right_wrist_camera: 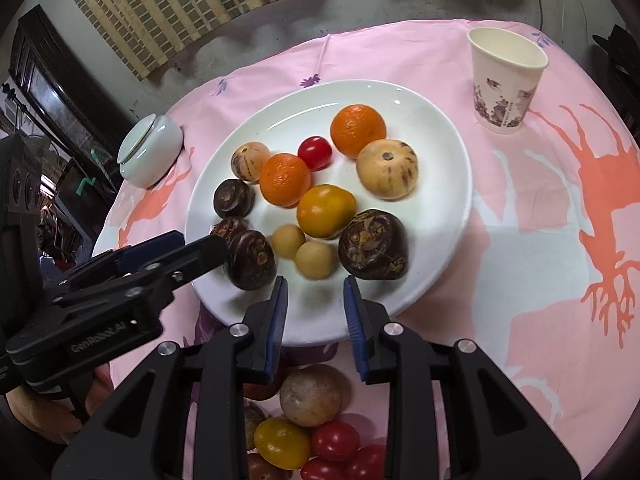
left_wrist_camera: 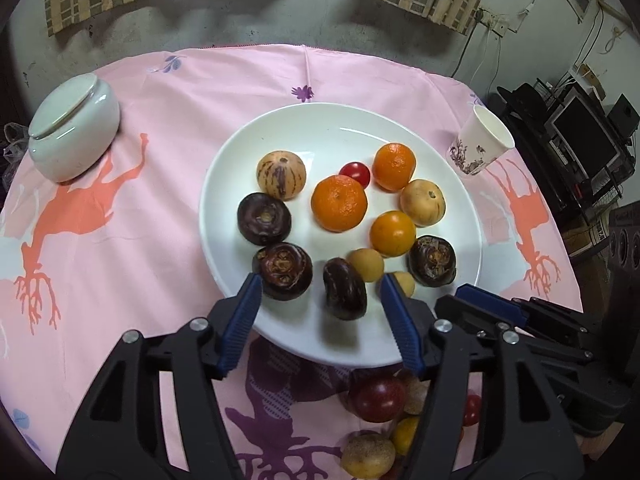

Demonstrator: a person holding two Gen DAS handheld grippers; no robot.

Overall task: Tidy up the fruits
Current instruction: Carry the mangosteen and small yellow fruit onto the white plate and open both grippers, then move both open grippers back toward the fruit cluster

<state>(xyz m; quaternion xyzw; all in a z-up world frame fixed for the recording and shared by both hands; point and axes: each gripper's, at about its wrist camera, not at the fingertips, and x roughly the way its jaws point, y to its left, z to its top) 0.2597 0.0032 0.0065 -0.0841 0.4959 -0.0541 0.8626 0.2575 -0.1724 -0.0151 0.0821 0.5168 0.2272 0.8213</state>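
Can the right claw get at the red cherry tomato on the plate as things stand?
Probably not directly: the red cherry tomato sits mid-plate beyond the yellow tomato and two small tan fruits, and the right claw looks shut and empty.

White lidded jar [left_wrist_camera: 74, 132], floral paper cup [left_wrist_camera: 482, 146], pink tablecloth [left_wrist_camera: 160, 216]

Beneath the left gripper [left_wrist_camera: 321, 286], a heap of fruit [left_wrist_camera: 378, 398] near the plate is partly hidden by its right finger and cut off by the lower edge of the picture. The dark fruit [left_wrist_camera: 345, 289] between its fingers is blurred. In the right wrist view, the left gripper covers part of the chestnut-brown fruit [right_wrist_camera: 229, 227] at the plate's [right_wrist_camera: 440, 220] left rim. Below the right gripper [right_wrist_camera: 315, 287], red tomatoes [right_wrist_camera: 335, 441] run off the frame.
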